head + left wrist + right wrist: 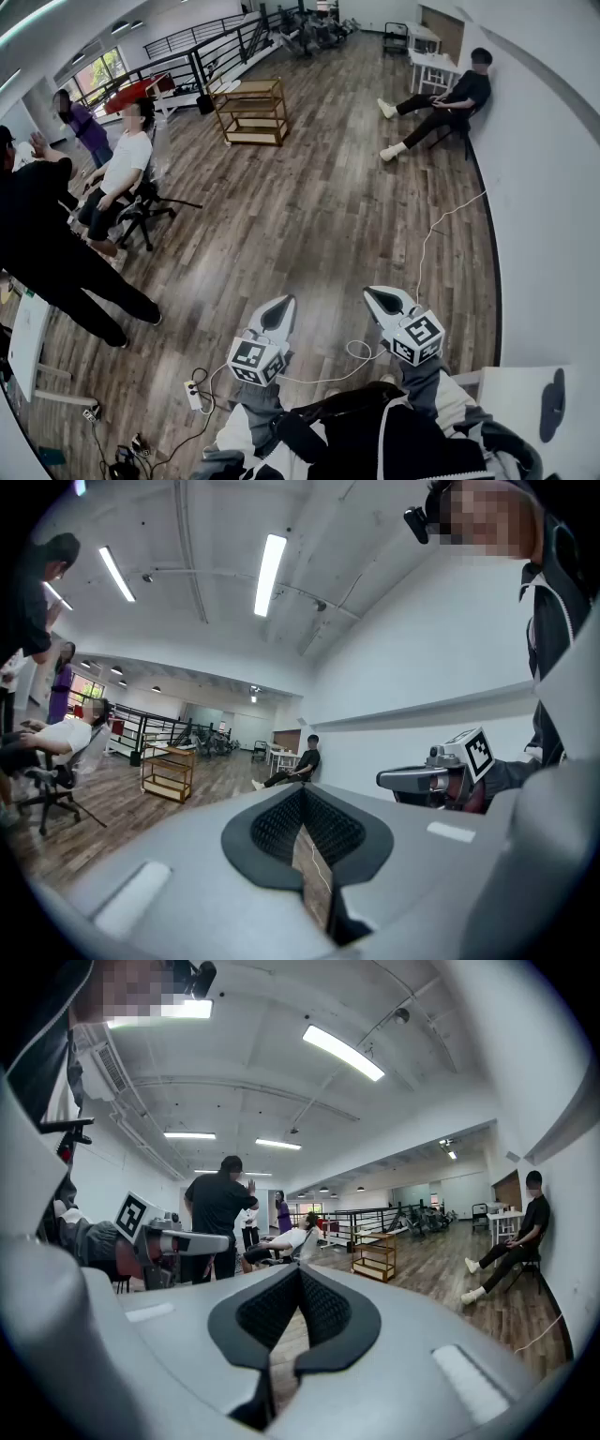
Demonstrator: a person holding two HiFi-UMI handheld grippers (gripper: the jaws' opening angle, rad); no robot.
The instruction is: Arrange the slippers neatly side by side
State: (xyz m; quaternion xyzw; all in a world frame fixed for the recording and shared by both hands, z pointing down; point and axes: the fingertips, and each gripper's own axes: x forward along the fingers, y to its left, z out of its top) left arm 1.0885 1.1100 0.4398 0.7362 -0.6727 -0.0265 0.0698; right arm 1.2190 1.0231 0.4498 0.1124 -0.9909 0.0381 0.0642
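**Item 1, slippers.** None in any view. I look over the plank floor (309, 216) ahead of me and to both sides and find no pair and no single one. Where they lie I cannot say from here.

**Item 2, left gripper (284, 303).** Held level in front of my body, pointing out over the floor. Its own view shows the ribbed pads drawn together with nothing between them.

**Item 3, right gripper (377, 296).** Beside the left, apart from it and tipped slightly down. Jaws likewise closed on nothing.

**Item 4, near surroundings.** A white cable (431, 234) runs along the floor by the wall. A power strip (192, 394) lies low on my left.

**Item 5, farther surroundings.**
- A wooden trolley (251, 111) stands well out on the floor.
- A seated person (441, 103) leans against the right wall.
- A person in the office chair (122, 178) and a standing person (47, 244) are on the left.

**Status.** As I judge it, the task has not begun: nothing is picked up and nothing is aligned. Everything is left to do: find both slippers, open a gripper on each, and set them parallel and close together with toes the same way.
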